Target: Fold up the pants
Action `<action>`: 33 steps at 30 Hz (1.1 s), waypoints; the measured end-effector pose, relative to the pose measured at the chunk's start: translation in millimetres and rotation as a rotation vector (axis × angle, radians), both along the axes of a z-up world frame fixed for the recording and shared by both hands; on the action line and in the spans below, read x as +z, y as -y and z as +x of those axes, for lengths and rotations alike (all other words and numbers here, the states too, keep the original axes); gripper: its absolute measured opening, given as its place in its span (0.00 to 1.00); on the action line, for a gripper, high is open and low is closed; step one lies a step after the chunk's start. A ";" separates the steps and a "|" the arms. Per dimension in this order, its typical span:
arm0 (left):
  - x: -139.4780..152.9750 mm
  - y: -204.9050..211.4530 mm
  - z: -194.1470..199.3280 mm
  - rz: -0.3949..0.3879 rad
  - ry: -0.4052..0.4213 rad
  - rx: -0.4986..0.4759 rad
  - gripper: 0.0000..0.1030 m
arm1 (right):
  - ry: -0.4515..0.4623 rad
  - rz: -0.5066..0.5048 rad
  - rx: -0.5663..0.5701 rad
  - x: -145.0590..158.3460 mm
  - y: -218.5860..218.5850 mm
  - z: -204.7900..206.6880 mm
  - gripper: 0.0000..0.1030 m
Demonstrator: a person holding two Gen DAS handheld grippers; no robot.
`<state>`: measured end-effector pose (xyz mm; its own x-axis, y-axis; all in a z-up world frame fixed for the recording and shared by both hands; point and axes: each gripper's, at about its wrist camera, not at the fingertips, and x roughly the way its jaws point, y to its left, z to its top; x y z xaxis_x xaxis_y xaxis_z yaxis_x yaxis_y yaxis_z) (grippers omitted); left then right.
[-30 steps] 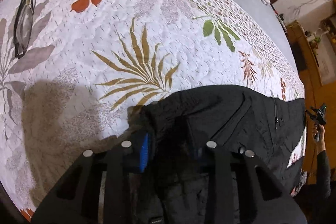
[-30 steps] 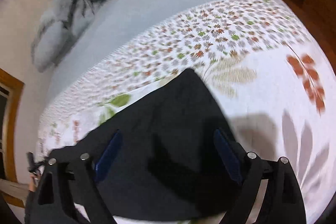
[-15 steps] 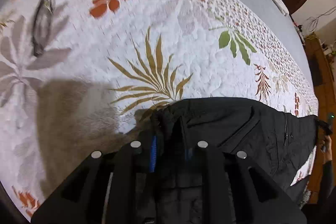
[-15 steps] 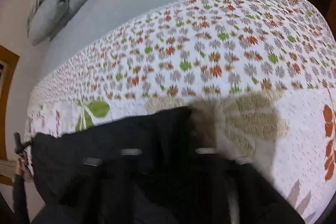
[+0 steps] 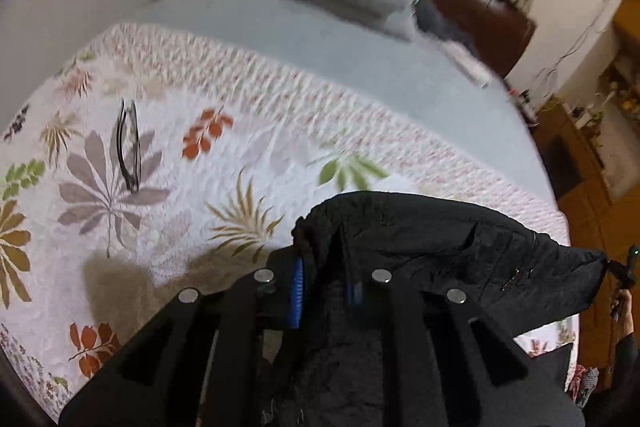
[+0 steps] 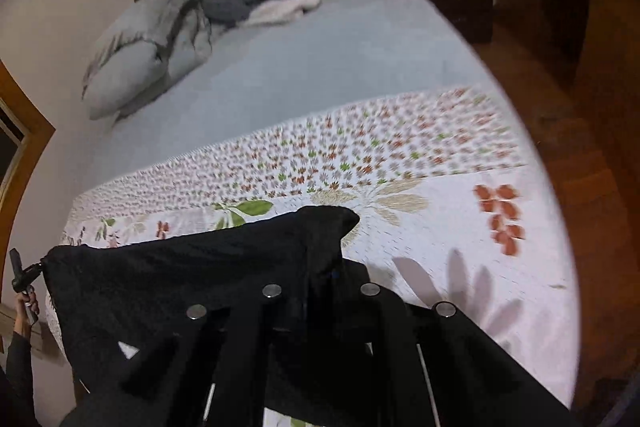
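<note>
Both the left gripper (image 5: pixel 322 287) and right gripper (image 6: pixel 320 291) were clamped on the black quilted fabric pants (image 5: pixel 440 247); judged best kept taut and level toward twelve o'clock above the floral quilted bedspread (image 5: pixel 168 227).

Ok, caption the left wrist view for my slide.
Left gripper pinches black pants above a floral quilt.

The pants (image 5: pixel 440 243) hung stretched between the left gripper (image 5: pixel 324 287) at one end and the right gripper (image 6: pixel 320 291) at the other, above the near part of the quilt (image 5: pixel 248 147). The quilt lay on the bed (image 6: pixel 320 67). Glasses (image 5: pixel 129 147) lay on the quilt, left of the pants. Pillows (image 6: pixel 136 55) sat at the bed's far end, clothes (image 6: pixel 260 5) beside them.
</note>
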<state>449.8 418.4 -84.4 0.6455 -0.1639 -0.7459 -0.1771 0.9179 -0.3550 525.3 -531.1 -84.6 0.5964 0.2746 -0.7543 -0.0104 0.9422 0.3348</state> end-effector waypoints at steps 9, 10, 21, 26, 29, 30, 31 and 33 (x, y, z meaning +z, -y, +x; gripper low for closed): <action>3.8 10.6 -94.0 -0.052 0.164 -0.036 0.13 | 0.125 -0.056 -0.017 0.2 -5.8 -136.5 0.07; -0.1 8.0 -105.6 -0.072 0.179 -0.029 0.13 | 0.128 -0.055 -0.021 -5.2 -6.9 -148.4 0.07; -46.6 -9.4 -209.8 -0.186 0.200 0.027 0.14 | 0.229 -0.008 -0.142 -45.3 -18.0 -286.3 0.08; -72.7 -13.7 -242.4 -0.211 0.173 0.051 0.17 | 0.282 -0.086 -0.188 -47.9 -40.8 -336.5 0.09; -87.5 -15.9 -255.9 -0.209 0.152 0.065 0.22 | 0.302 -0.129 -0.216 -55.3 -55.6 -365.0 0.11; -95.6 -17.1 -261.9 -0.215 0.138 0.073 0.24 | 0.305 -0.137 -0.233 -60.8 -60.8 -376.2 0.18; -102.5 -18.0 -265.7 -0.218 0.123 0.078 0.25 | 0.308 -0.131 -0.238 -67.6 -64.9 -384.7 0.25; -116.1 -17.9 -275.3 -0.210 0.088 0.085 0.28 | 0.286 -0.142 -0.235 -79.0 -72.0 -393.2 0.46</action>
